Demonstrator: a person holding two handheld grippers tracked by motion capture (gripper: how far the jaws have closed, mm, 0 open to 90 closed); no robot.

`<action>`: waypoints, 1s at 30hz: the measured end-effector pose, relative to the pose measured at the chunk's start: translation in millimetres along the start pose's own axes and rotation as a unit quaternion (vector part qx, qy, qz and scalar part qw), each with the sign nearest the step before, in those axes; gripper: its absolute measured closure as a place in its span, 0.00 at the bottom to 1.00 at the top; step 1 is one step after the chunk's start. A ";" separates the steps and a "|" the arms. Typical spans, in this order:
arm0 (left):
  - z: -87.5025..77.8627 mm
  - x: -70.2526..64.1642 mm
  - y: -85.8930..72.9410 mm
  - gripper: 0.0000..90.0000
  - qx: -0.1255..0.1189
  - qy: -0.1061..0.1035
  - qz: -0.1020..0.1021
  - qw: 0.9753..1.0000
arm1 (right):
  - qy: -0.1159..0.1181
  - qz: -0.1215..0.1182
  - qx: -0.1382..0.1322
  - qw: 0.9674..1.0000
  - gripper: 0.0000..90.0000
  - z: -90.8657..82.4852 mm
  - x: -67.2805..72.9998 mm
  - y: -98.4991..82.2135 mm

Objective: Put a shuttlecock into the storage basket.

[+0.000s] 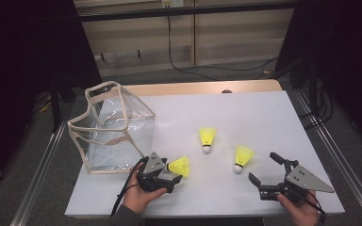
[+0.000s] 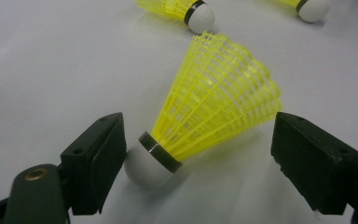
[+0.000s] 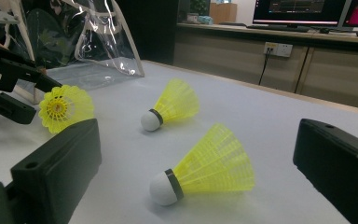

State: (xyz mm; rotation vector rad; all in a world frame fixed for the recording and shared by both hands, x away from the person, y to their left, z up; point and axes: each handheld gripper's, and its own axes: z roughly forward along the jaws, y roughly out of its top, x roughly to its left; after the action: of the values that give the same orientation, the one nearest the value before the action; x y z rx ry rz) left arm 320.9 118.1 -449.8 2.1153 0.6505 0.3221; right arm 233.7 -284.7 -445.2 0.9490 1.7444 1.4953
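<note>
Straddling a shuttlecock (image 2: 209, 107) with the left gripper (image 1: 172, 173), jaws spread, one touching its cork. Holding the right gripper (image 1: 264, 168) wide open near the worktop (image 1: 264, 113) front edge.

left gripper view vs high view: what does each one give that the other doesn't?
Left gripper view: the close detail. The nearest shuttlecock lies between the left gripper's jaws, its white cork against one black pad, the other pad clear of the yellow skirt.

High view: the clear bag at the table's left, the right gripper with its jaws open beside the right shuttlecock, and both hands.

Both: the white table, the left gripper and three yellow shuttlecocks, including the middle shuttlecock.
</note>
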 end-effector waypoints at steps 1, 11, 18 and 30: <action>-0.4 -0.1 0.1 0.21 0.002 0.001 0.002 1.000 | 0.000 0.000 0.000 1.000 0.01 -0.1 0.0 0.0; 2.8 -1.1 -1.0 0.23 0.012 0.009 0.015 1.000 | -0.001 -0.001 0.000 1.000 0.01 -0.1 0.2 0.1; 4.5 -2.4 -0.5 0.27 0.024 0.004 0.018 1.000 | 0.000 -0.002 0.001 1.000 0.01 0.0 0.1 -0.1; 5.6 -3.9 -1.5 0.44 0.049 -0.024 0.009 0.998 | 0.000 -0.001 0.001 1.000 0.01 -0.2 0.0 -0.1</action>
State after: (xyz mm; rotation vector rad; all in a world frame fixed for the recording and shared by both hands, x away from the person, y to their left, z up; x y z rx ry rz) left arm 319.7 112.9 -454.3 2.2162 0.6310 0.2519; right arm 233.5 -284.8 -445.2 0.9484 1.7461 1.4924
